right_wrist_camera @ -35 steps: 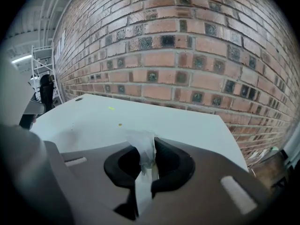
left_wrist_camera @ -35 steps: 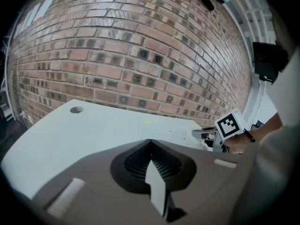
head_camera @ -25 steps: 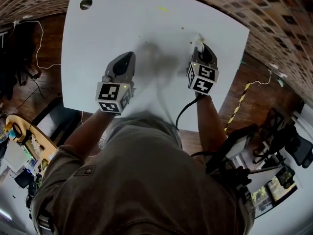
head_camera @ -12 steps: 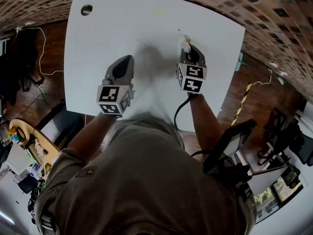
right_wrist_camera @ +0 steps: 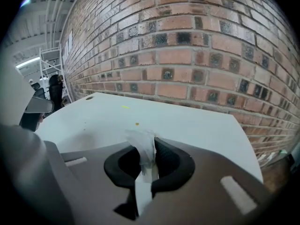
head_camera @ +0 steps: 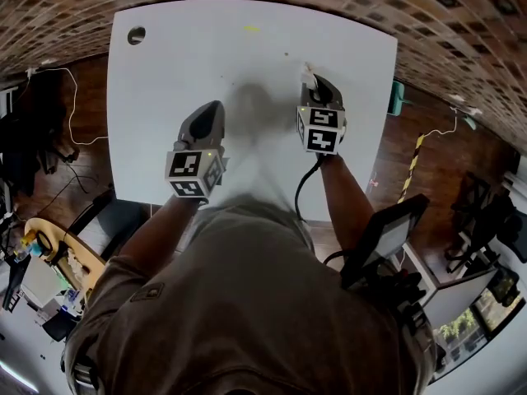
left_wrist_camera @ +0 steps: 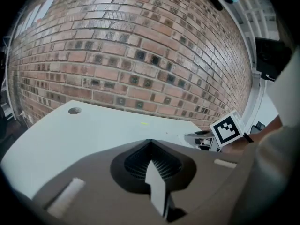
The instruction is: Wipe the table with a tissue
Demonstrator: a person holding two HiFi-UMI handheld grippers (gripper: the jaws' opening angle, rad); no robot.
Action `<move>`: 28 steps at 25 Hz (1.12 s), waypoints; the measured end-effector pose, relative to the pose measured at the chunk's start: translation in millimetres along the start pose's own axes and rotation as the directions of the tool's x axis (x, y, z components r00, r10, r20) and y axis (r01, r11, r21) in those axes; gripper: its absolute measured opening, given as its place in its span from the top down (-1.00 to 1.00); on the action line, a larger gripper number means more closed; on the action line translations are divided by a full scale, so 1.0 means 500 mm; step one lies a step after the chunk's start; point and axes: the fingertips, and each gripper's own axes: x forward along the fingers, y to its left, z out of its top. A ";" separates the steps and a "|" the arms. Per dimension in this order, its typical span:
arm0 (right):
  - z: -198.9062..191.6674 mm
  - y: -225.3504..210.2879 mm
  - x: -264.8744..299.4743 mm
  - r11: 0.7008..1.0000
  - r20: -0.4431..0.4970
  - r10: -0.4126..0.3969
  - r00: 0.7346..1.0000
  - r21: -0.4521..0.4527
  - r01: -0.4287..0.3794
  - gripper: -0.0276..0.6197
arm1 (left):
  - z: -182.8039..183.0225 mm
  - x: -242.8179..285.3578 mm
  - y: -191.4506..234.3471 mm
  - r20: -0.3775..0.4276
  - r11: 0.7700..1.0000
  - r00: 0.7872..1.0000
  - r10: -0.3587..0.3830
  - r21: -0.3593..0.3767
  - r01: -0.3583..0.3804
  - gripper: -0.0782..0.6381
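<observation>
A white table (head_camera: 189, 64) fills the head view, with small yellow specks (head_camera: 250, 29) near its far edge. My right gripper (head_camera: 314, 83) is over the table's right half, shut on a crumpled white tissue (right_wrist_camera: 142, 144) that sticks out past the jaw tips. The tissue (head_camera: 310, 75) shows as a white tuft in the head view. A yellow speck (right_wrist_camera: 137, 123) lies on the table just ahead of it. My left gripper (head_camera: 210, 108) hovers over the middle left of the table, jaws shut with nothing between them (left_wrist_camera: 149, 146).
A round cable hole (head_camera: 136, 35) sits in the table's far left corner. A brick wall (right_wrist_camera: 197, 46) runs behind the far edge. Cables lie on the wooden floor (head_camera: 78, 105) at the left, and a teal object (head_camera: 396, 97) lies beside the table's right edge.
My right gripper with the tissue has moved left and slightly toward me across the table. The left gripper stays nearly in place.
</observation>
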 end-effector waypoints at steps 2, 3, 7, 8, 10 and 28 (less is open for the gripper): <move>-0.003 -0.035 -0.002 0.999 -0.005 -0.034 0.999 0.001 0.034 0.77 | 0.000 0.007 -0.004 -0.001 1.000 1.000 -0.006 0.001 0.006 0.78; -0.005 -0.051 -0.004 0.999 -0.008 -0.051 0.999 0.002 0.051 0.77 | 0.000 0.009 -0.004 -0.002 1.000 1.000 -0.007 0.000 0.007 0.78; -0.013 -0.106 -0.013 0.994 -0.018 -0.113 0.993 0.003 0.113 0.77 | 0.000 0.014 -0.001 -0.004 1.000 1.000 -0.008 -0.007 0.008 0.78; -0.013 -0.114 -0.013 0.992 -0.019 -0.125 0.992 0.003 0.125 0.77 | 0.000 0.015 0.001 -0.003 1.000 1.000 -0.008 -0.007 0.008 0.78; -0.010 -0.121 -0.011 0.991 -0.021 -0.136 0.990 -0.001 0.136 0.77 | 0.001 0.017 0.006 -0.001 1.000 1.000 -0.007 -0.008 0.007 0.78; 0.035 -0.024 0.063 0.996 -0.025 -0.057 0.998 -0.072 0.055 0.77 | -0.006 -0.011 0.069 -0.001 0.998 0.999 0.040 -0.042 -0.040 0.78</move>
